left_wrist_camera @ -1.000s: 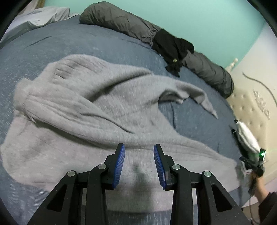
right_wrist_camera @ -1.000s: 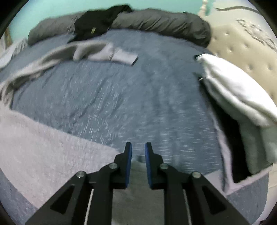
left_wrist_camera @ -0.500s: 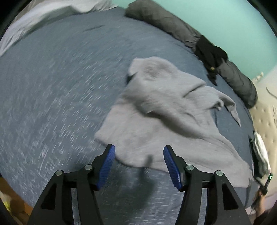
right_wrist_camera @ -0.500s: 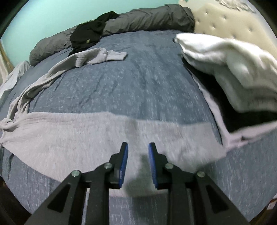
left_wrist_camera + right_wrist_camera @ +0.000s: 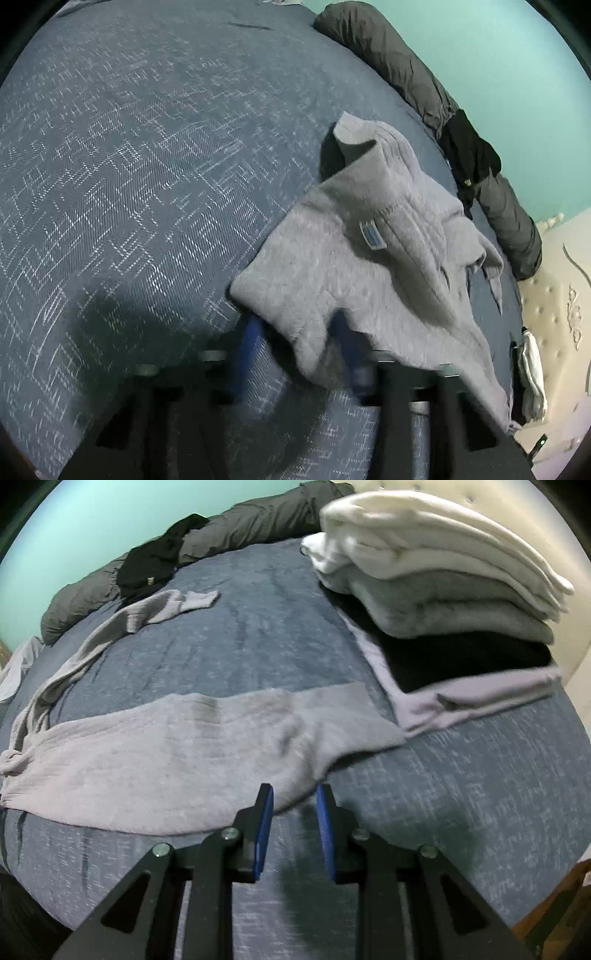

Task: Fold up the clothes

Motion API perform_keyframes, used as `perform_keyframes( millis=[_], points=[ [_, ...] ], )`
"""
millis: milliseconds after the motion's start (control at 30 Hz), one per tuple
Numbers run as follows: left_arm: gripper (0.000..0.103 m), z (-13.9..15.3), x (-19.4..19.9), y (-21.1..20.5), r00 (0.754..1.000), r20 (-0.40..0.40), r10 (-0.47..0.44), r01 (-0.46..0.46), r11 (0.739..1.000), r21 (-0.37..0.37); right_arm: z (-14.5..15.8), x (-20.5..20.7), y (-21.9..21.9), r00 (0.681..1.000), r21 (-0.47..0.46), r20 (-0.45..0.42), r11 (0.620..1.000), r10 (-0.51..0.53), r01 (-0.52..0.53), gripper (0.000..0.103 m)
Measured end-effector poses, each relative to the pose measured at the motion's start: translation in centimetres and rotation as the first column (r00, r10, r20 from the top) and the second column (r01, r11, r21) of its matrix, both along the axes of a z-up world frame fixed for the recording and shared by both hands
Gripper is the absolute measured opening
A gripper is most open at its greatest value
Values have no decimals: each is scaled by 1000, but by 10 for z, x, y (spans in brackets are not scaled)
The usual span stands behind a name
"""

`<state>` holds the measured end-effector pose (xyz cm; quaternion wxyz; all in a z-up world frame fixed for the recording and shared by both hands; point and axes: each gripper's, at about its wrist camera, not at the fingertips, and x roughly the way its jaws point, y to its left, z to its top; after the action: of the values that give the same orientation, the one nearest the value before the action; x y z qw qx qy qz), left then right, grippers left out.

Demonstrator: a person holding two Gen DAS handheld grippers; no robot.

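Observation:
A grey sweater (image 5: 351, 277) lies spread on the blue bedspread (image 5: 129, 166), label side up, one sleeve trailing toward the far pillows. My left gripper (image 5: 298, 325) is blurred at the sweater's near left corner. Its jaws are closing, with a fold of that corner hanging between them and a gap still showing beside the left pad. In the right wrist view the sweater's hem (image 5: 166, 757) runs across the bed. My right gripper (image 5: 294, 788) sits at the hem's near right edge, pads apart, and the cloth edge just reaches in between the tips.
A stack of folded white, grey and black clothes (image 5: 443, 590) sits by the cream headboard (image 5: 561, 295), close to the right gripper. A dark grey rolled duvet (image 5: 406, 74) and a black garment (image 5: 469, 151) line the far side. The bed's wooden edge (image 5: 554, 904) shows lower right.
The left gripper swung from above the sweater's body to its left corner, widened, then began narrowing around the cloth. The right gripper slid along the hem toward the folded stack.

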<state>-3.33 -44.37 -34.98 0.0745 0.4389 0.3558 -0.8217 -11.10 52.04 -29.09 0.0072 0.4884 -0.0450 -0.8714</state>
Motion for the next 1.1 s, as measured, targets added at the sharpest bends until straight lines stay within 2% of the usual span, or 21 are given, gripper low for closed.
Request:
perform_keyframes(
  millis=[133,400,533,767,867,933,1100],
  points=[
    [11,10,1,-1,999,-25,-30,30,999,-27,-4,2,4,1000,-5,6,1000,-16,16,24],
    [6,39,14,-38,998,-51,28,-31,997,-68,-4,-1,-9,1000,-16,-2,1000,16,-16,24],
    [6,35,21,-53,997,-42,69,-71,996,-45,0,-2,-20,999,-22,-9,999,49,-49,24],
    [7,2,21,-54,996,28,82,-82,997,-9,-3,-4,-27,998,-27,1,997,67,-67,24],
    [17,1,21,-54,996,45,80,-80,997,-12,-2,-7,-27,998,-30,1,997,65,-65,24],
    [37,13,25,-56,994,57,96,-94,995,-39,0,-8,-28,998,-30,-7,997,68,-68,24],
    [37,58,30,-56,993,17,113,-110,986,-123,7,-17,-43,994,-36,-31,994,103,-105,24]
  ],
)
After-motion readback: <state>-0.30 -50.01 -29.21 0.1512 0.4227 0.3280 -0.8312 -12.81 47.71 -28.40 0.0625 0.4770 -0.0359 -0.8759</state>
